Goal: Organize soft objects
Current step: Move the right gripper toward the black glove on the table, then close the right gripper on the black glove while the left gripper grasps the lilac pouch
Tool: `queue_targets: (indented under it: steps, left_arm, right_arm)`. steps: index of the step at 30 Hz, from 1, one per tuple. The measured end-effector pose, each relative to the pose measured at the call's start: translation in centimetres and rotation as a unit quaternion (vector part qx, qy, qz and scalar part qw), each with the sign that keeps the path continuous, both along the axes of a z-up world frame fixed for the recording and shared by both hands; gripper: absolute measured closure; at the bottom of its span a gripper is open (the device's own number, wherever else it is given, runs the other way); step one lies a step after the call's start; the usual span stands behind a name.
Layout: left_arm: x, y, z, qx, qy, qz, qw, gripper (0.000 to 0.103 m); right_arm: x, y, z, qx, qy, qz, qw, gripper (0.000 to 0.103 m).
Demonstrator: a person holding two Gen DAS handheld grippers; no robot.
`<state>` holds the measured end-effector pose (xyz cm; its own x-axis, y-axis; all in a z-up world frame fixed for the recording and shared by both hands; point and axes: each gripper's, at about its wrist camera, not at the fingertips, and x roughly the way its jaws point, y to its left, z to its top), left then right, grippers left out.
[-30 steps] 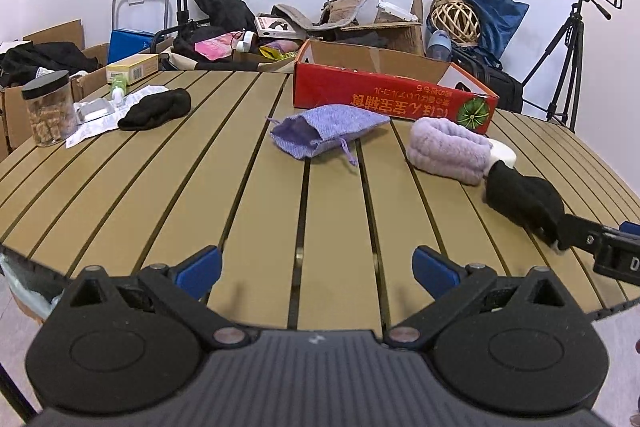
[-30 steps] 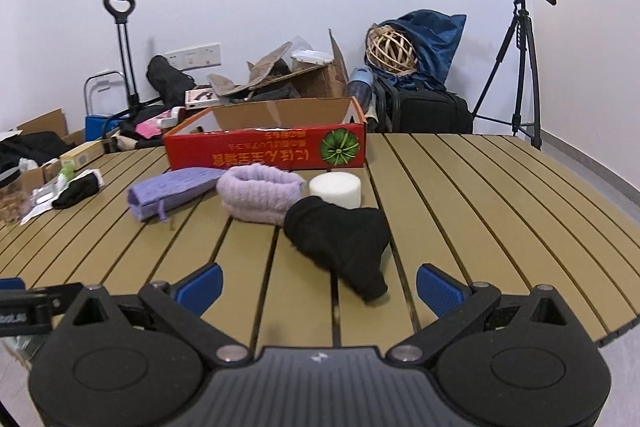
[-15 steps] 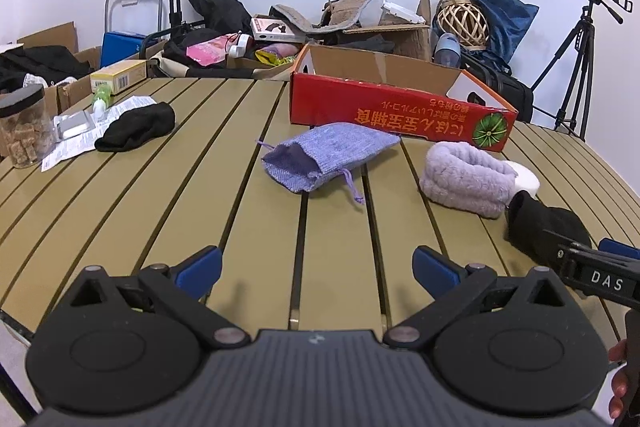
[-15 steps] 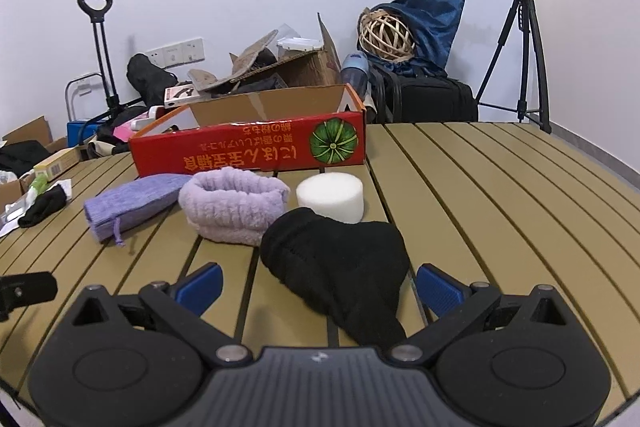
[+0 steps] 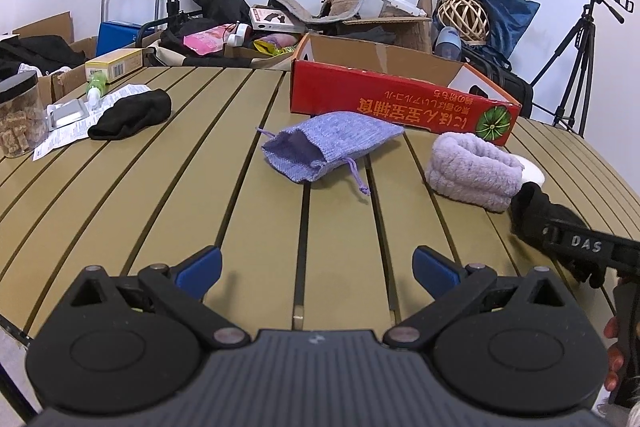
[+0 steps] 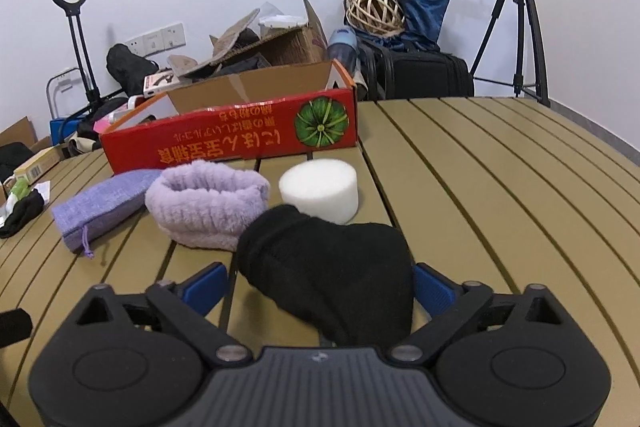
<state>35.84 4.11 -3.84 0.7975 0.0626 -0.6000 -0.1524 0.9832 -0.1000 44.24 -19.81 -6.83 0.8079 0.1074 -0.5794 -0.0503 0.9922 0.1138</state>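
A black sock (image 6: 328,267) lies on the slatted table between the wide-apart fingers of my open right gripper (image 6: 320,285); the same sock (image 5: 536,215) shows at the right of the left wrist view. Behind it sit a fluffy lilac band (image 6: 208,203) (image 5: 472,169), a white foam cylinder (image 6: 319,189) and a purple drawstring pouch (image 6: 100,203) (image 5: 328,145). A second black sock (image 5: 130,113) lies far left. An open red cardboard box (image 6: 240,139) (image 5: 400,99) stands at the back. My left gripper (image 5: 316,273) is open over bare slats.
A jar of snacks (image 5: 18,115), a paper sheet, a green bottle and a yellow box (image 5: 116,63) crowd the table's (image 5: 200,187) far left. Boxes, bags, a trolley and a tripod (image 6: 516,11) stand beyond the table. A person's fingers (image 5: 614,355) hold the right gripper.
My right gripper has advanced until the black sock lies between its fingers. My left gripper has also moved forward a little, towards the purple pouch.
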Motion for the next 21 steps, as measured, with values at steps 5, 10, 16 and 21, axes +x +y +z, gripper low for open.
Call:
queue_targets:
  steps: [5, 10, 16, 21]
  left_arm:
    - [-0.2, 0.0, 0.1, -0.003, -0.005, -0.002, 1.0, 0.0]
    - [-0.3, -0.1, 0.1, 0.003, -0.007, -0.001, 1.0, 0.0]
    - [-0.3, -0.5, 0.1, 0.007, -0.003, -0.002, 1.0, 0.0]
    - [-0.1, -0.6, -0.1, 0.011, 0.002, -0.003, 0.9999, 0.0]
  right_arm:
    - [0.2, 0.1, -0.5, -0.003, 0.001, 0.006, 1.0, 0.032]
    - [0.0, -0.1, -0.6, -0.01, -0.006, 0.01, 1.0, 0.072]
    - [-0.1, -1.7, -0.6, 0.022, -0.016, -0.003, 1.0, 0.086]
    - [-0.7, -2.9, -0.1, 0.036, -0.036, -0.013, 0.999, 0.088]
